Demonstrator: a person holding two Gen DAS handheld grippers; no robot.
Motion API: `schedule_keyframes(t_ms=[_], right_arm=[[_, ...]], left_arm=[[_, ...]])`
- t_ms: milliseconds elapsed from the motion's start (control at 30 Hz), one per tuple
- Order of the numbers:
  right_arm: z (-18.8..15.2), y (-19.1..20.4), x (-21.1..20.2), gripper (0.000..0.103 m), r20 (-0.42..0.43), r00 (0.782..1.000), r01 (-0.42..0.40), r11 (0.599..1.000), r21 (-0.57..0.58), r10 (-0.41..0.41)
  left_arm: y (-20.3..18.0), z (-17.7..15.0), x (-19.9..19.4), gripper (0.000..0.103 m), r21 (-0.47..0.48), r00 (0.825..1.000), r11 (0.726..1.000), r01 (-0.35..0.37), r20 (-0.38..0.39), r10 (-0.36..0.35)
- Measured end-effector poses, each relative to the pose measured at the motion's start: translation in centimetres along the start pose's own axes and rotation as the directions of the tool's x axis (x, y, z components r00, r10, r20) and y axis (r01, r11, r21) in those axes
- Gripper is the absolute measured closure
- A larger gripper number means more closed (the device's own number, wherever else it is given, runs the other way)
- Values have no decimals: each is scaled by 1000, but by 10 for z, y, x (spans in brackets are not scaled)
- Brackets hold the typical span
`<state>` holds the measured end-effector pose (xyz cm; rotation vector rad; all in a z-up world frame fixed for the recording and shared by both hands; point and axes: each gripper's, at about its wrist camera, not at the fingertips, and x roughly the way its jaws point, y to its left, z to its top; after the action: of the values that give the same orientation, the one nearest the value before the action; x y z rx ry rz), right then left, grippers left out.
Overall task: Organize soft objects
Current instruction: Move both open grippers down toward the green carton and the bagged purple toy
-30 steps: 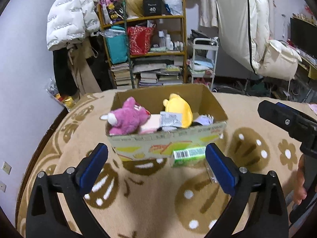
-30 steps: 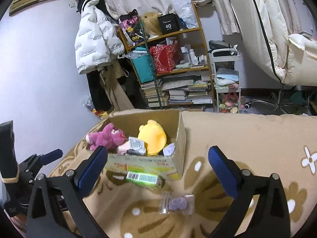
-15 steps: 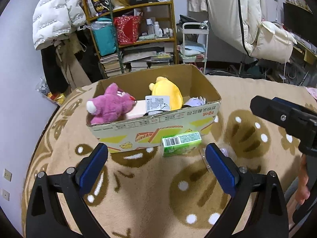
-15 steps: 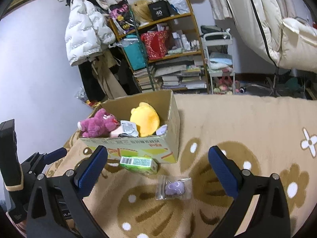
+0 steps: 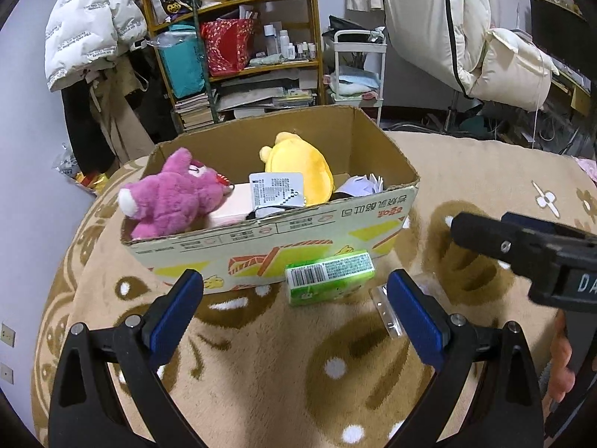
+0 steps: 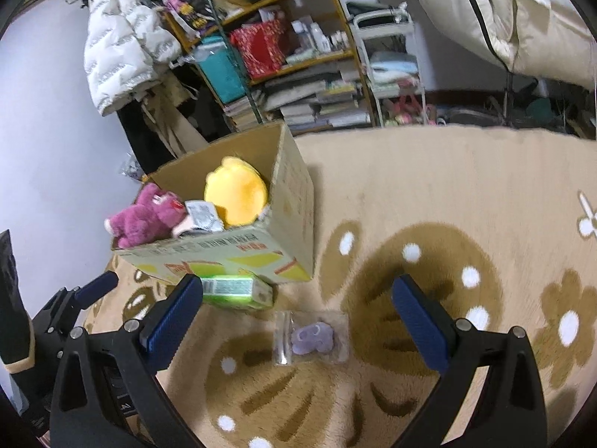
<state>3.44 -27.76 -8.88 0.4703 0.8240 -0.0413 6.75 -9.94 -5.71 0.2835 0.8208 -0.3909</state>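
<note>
Cardboard box [image 5: 268, 239] sits on beige rug with brown mushroom pattern [image 5: 261, 366]; top open. Contents: pink plush [image 5: 171, 196] at left end, leaning over near wall; yellow plush [image 5: 298, 164] toward middle-back; white printed packet [image 5: 276, 190] propped between them; pale pink item under packet, partly hidden; white/lilac item at right end, only partly visible. Green packet with barcode [image 5: 328, 276] lies on rug, touching box's near wall. Clear zip bag holding small purple soft item [image 6: 311, 338] lies flat on rug just in front of green packet [image 6: 235, 291], apart from box [image 6: 238, 254]. Left gripper [image 5: 294, 298] hovers over rug, fingers spread wide, nothing between them; green packet framed in gap. Right gripper [image 6: 296, 308] likewise spread wide and empty, zip bag framed between its fingers. Behind: wooden shelf [image 5: 261, 48] crowded with books and bags, white puffer jacket [image 5: 93, 18] hanging at left, white cart [image 5: 358, 71] beside shelf
</note>
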Motion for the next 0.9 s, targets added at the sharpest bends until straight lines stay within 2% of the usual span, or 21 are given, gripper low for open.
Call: schedule_keyframes(t_ms=[633,900], right_arm=[[-9,-23,51,0,-175,984,54,995,88,-38],[-9,-32,68,0,-229,973,53,991,125,-23]], left_arm=[[-16,1,55,5,34,996,998,50,-80,-48],[-18,1,67,5,38,995,998,56,-88,-53]])
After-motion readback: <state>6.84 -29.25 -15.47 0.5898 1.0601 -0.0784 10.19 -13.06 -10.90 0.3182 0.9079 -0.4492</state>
